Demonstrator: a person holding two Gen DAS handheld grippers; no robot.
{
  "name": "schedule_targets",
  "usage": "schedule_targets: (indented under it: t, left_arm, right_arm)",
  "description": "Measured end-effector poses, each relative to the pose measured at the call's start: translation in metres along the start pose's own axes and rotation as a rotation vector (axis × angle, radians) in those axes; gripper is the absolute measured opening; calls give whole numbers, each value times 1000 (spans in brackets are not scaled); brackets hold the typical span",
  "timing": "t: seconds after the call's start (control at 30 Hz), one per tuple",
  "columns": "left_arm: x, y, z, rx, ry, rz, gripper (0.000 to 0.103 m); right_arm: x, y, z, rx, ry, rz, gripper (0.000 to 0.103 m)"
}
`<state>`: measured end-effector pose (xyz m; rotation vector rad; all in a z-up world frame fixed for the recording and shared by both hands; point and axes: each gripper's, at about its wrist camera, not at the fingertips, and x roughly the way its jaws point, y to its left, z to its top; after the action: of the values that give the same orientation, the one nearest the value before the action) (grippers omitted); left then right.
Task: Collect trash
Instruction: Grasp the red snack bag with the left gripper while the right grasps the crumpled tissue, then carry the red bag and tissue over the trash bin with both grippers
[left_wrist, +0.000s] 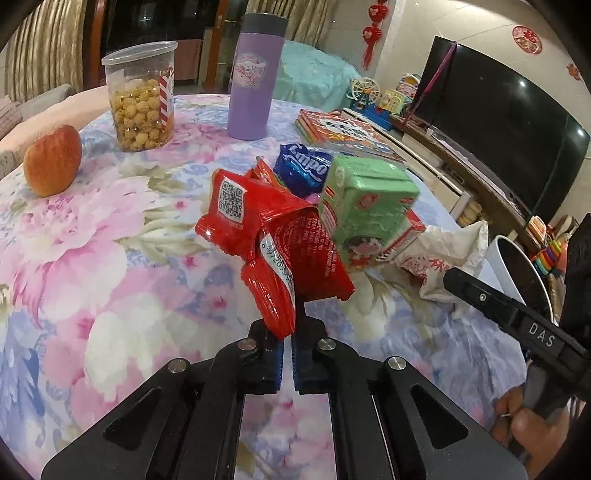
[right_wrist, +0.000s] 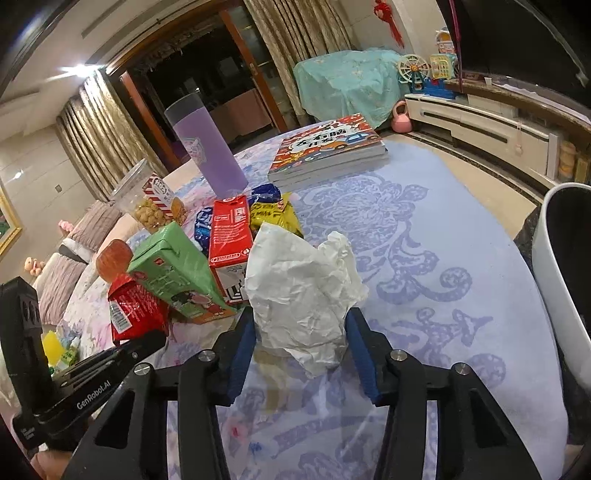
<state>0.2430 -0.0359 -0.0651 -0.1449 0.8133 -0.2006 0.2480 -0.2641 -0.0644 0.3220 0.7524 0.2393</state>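
Two grips risk slipping: our left gripper (left_wrist: 287, 345) pinches the red wrapper (left_wrist: 273, 236) by a corner; our right gripper (right_wrist: 300, 349) squeezes the crumpled paper (right_wrist: 303, 284) beside the wrapper.

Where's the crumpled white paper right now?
Right wrist view: crumpled white paper lies between the right gripper pads, just right of the red carton.

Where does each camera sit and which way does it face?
Left wrist: on the left gripper, angled down over the table; jaws shut on the red wrapper; right gripper and a hand at right.
Right wrist: on the right gripper, angled down at the white paper between its pads; left gripper at left; bin at right.
Shared: wrapper, green carton, paper, purple bottle, books, bin.
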Motion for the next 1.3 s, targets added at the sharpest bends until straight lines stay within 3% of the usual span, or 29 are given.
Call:
schedule_targets:
  t: [0.57,1.3]
  left_arm:
    - [-39,-59,-30,120,7,-126,2]
    - [-31,-149,-37,278,41,-237,2]
  right_arm:
    - [-66,-21,-25,49,-67,-5,49]
    - [-133,-80,-36,138,-159,-83,49]
